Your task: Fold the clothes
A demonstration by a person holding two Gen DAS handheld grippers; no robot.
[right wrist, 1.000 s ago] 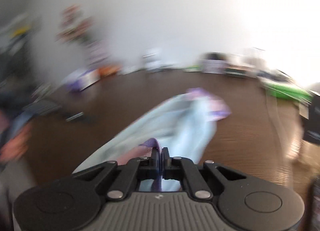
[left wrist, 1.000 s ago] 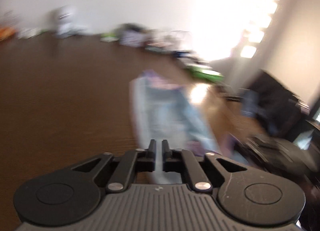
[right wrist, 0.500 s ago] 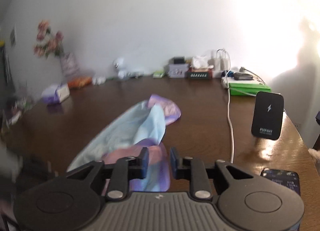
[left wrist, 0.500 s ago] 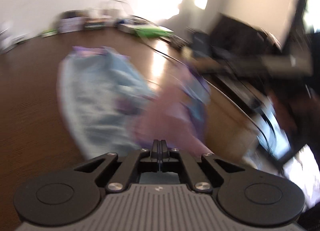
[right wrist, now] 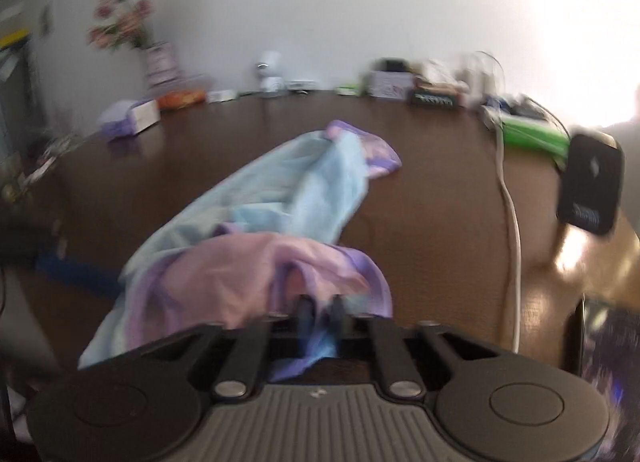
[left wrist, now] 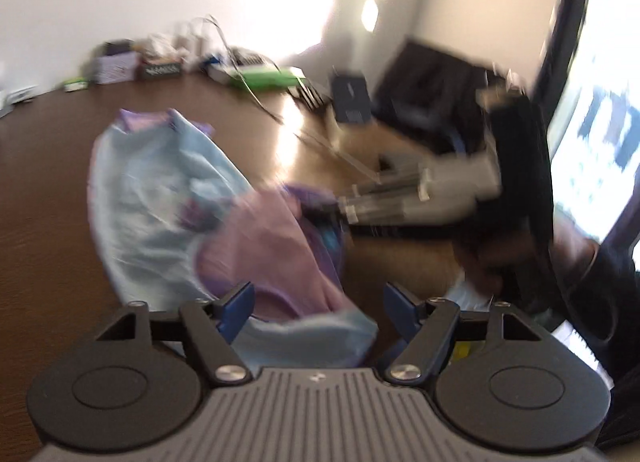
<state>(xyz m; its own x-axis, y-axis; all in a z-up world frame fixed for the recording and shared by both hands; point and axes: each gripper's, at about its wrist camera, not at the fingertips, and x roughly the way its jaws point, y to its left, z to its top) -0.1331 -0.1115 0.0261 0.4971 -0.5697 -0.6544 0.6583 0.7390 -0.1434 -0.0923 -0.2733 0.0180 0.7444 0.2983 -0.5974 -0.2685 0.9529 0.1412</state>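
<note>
A light blue and purple garment (left wrist: 160, 198) lies crumpled lengthwise on the dark wooden table (left wrist: 40, 182). My left gripper (left wrist: 318, 304) hovers over the garment's near end. Its jaws are opening, and the cloth lies under the gap with neither blue pad pressing on it. In the right wrist view the same garment (right wrist: 288, 182) stretches away from me. My right gripper (right wrist: 321, 308) is shut on its near purple and blue edge, with cloth pinched between the fingers. Blurred in the left wrist view, the right gripper (left wrist: 344, 208) reaches in from the right to the purple fold.
A white cable (right wrist: 510, 198) runs down the table right of the garment. A black charger stand (right wrist: 592, 186), a green box (right wrist: 532, 138) and a phone (right wrist: 608, 342) sit on the right. A tissue box (right wrist: 132, 118) and flower vase (right wrist: 160, 62) stand at the back left.
My left gripper, shut half a second ago, now stands open and has swung toward the purple end. My right gripper, parted half a second ago, has shut on the garment's edge.
</note>
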